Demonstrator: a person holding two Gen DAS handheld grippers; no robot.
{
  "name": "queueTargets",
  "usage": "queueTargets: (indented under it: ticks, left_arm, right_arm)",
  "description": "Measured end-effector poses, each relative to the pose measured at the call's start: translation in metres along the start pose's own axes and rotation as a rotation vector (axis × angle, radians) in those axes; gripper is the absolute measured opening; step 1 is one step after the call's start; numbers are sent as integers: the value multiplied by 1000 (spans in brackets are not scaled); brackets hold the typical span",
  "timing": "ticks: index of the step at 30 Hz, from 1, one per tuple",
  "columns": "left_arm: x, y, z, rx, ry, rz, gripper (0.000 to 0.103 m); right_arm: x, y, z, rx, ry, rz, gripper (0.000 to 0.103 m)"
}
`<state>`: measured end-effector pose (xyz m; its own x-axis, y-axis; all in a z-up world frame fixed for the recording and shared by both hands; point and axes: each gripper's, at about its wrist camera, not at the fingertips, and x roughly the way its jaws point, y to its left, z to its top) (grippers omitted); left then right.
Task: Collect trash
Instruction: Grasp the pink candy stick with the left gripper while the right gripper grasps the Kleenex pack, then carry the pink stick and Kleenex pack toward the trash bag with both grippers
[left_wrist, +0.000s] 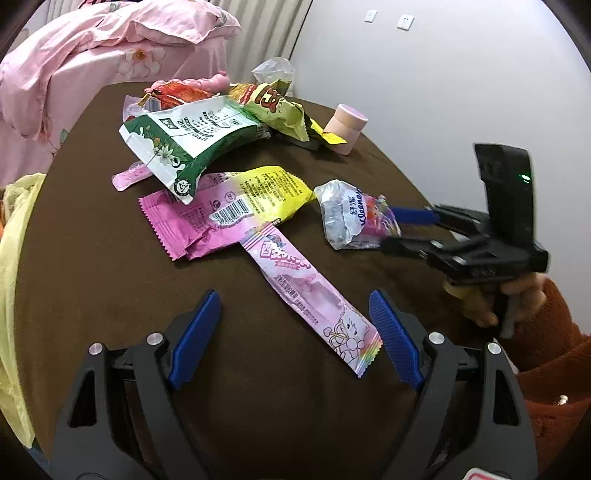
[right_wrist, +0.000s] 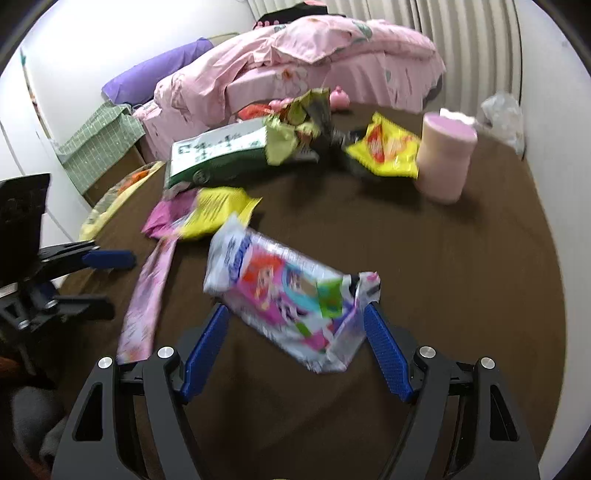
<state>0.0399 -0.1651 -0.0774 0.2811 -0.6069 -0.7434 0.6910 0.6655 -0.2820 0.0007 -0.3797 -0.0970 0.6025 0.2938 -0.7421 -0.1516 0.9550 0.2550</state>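
Wrappers lie scattered on a brown table (left_wrist: 92, 280). My left gripper (left_wrist: 295, 332) is open, its jaws on either side of the near end of a long pink strip wrapper (left_wrist: 314, 295). My right gripper (right_wrist: 295, 347) is open around a crumpled Kleenex tissue pack (right_wrist: 288, 299), which also shows in the left wrist view (left_wrist: 347, 218) between the right gripper's fingers (left_wrist: 410, 216). Farther back lie a pink-and-yellow wrapper (left_wrist: 229, 210), a green-and-white bag (left_wrist: 184, 147) and a yellow-green chip bag (left_wrist: 273, 107).
A pink cylindrical container (left_wrist: 345, 127) stands at the table's far right. A yellow plastic bag (left_wrist: 11, 295) hangs by the table's left edge. A bed with pink bedding (left_wrist: 92, 55) is behind the table. A white wall (left_wrist: 443, 74) is to the right.
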Motion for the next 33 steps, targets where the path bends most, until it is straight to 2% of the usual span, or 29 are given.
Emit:
queueTargets:
  ticks: [2, 4, 9, 12, 14, 15, 16, 19, 24, 27, 29, 30, 31, 33]
  left_arm:
    - [1, -4, 1, 5, 15, 24, 79]
    - [1, -8, 1, 14, 37, 51, 79]
    - [-11, -4, 4, -15, 26, 117, 79]
    - [-19, 4, 8, -70, 4, 135, 79]
    - [-21, 7, 10, -95, 1, 142, 79]
    - [-21, 8, 10, -106, 4, 143, 78]
    - [-22, 9, 9, -120, 11, 140, 76]
    - [-17, 3, 8, -126, 43, 98, 70]
    - [5, -16, 12, -69, 103, 51, 57]
    - [25, -13, 22, -122, 135, 54, 55]
    - [29, -14, 29, -119, 131, 100, 49]
    - [33, -17, 32, -106, 138, 130, 41]
    - [34, -18, 33, -98, 140, 138, 31]
    - [37, -20, 34, -85, 150, 132, 22]
  right_arm:
    - [-9, 4, -8, 10, 9, 37, 72]
    - [-17, 10, -12, -18, -6, 23, 72]
    - [-27, 30, -1, -236, -49, -79, 72]
    - [-16, 38, 11, -336, -35, -58, 72]
    - [-4, 42, 17, -376, -13, -63, 59]
    - [3, 44, 18, -394, 10, -70, 40]
    - [5, 42, 18, -390, 24, -76, 28]
    - [1, 29, 15, -300, 20, -67, 20]
    - [-29, -9, 0, -48, -50, -42, 16]
    - [-43, -19, -14, 30, -90, -46, 16]
    - [-46, -20, -18, 48, -95, -51, 16]
    - [-46, -21, -21, 57, -93, -50, 16]
    - [-46, -21, -25, 62, -89, -53, 16]
    - [-45, -19, -28, 55, -84, -70, 16]
